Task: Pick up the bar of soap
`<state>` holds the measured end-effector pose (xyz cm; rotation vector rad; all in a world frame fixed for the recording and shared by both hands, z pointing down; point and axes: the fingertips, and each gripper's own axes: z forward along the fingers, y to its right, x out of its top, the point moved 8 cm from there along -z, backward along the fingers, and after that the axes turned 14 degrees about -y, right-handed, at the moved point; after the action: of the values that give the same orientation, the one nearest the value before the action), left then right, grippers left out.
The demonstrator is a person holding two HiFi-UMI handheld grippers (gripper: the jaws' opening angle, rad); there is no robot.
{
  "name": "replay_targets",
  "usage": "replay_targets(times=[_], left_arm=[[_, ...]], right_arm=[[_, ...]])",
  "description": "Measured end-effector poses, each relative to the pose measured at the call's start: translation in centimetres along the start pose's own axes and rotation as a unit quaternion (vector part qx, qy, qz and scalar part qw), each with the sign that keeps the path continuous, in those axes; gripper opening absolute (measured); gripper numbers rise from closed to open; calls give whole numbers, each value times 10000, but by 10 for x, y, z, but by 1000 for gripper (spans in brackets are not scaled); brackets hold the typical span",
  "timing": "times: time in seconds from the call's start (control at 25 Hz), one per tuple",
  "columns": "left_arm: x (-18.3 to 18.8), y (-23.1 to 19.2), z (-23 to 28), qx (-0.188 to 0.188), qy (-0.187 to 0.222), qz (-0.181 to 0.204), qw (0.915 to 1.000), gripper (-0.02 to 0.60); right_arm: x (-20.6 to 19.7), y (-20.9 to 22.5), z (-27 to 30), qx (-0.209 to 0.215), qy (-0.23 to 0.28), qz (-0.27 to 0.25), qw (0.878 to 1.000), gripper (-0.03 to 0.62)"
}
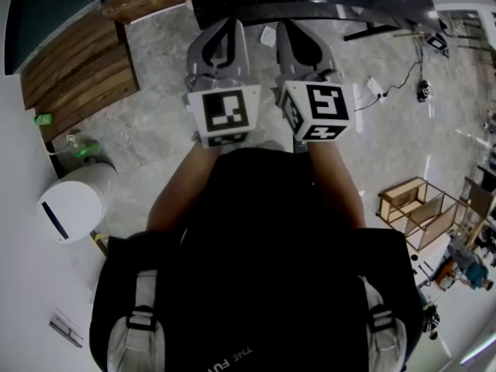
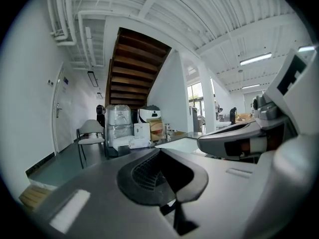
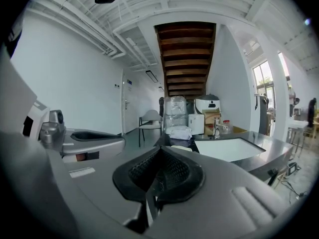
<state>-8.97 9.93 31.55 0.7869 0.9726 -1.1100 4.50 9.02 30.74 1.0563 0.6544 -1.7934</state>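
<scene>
No bar of soap shows in any view. In the head view both grippers are held side by side in front of the person's chest, pointing forward over the stone floor. My left gripper (image 1: 226,26) has its jaws together with nothing between them; its own view shows the black pads meeting (image 2: 162,176). My right gripper (image 1: 299,31) is shut and empty too, its pads pressed together (image 3: 157,176). Each gripper view shows the other gripper alongside. Ahead stands a dark counter (image 3: 249,156) with a white surface set in it.
Wooden stair treads (image 1: 77,76) lie at the left, with a white round appliance (image 1: 74,208) below them. A wooden frame crate (image 1: 418,208) stands at the right and cables (image 1: 387,91) trail on the floor. A chair (image 3: 149,118) and wrapped boxes (image 3: 175,111) stand under the staircase (image 3: 187,54).
</scene>
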Motion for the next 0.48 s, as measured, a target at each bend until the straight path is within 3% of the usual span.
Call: replay_targets(times=[0.48], left_arm=[[9,-13,22,11,26,23,10000,-2]], right_arm=[[13,12,19,-82,37,12,10000,11]])
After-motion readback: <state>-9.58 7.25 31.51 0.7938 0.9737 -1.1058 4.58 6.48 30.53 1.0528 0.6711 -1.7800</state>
